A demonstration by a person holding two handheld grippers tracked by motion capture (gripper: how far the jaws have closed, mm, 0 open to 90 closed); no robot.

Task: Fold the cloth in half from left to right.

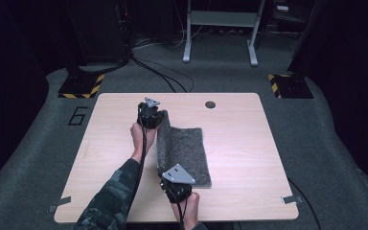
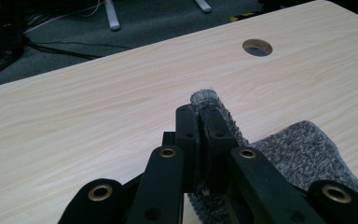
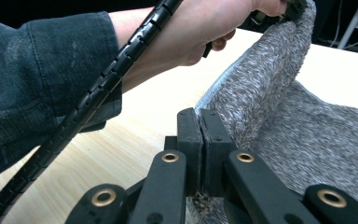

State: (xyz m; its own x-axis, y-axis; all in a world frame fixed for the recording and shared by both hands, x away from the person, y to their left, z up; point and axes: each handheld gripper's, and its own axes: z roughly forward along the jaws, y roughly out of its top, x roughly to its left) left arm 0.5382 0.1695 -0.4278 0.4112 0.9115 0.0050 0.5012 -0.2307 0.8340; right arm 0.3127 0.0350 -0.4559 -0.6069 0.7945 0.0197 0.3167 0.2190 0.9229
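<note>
A grey fuzzy cloth [image 1: 184, 151] lies on the light wooden table [image 1: 239, 143], its left edge raised off the surface. My left gripper [image 1: 159, 115] is shut on the cloth's far left corner; in the left gripper view the cloth [image 2: 303, 149] sticks out past the closed jaws of the left gripper [image 2: 201, 112]. My right gripper [image 1: 166, 176] is shut on the near left corner. In the right gripper view the cloth [image 3: 270, 88] rises from the right gripper [image 3: 199, 121] toward the other hand [image 3: 191, 32].
A round cable hole [image 1: 210, 104] sits in the table near the far edge, also visible in the left gripper view as the hole [image 2: 257, 47]. Beyond the table are a metal frame's legs [image 1: 220, 28], floor cables [image 1: 163, 72] and striped bases [image 1: 81, 86].
</note>
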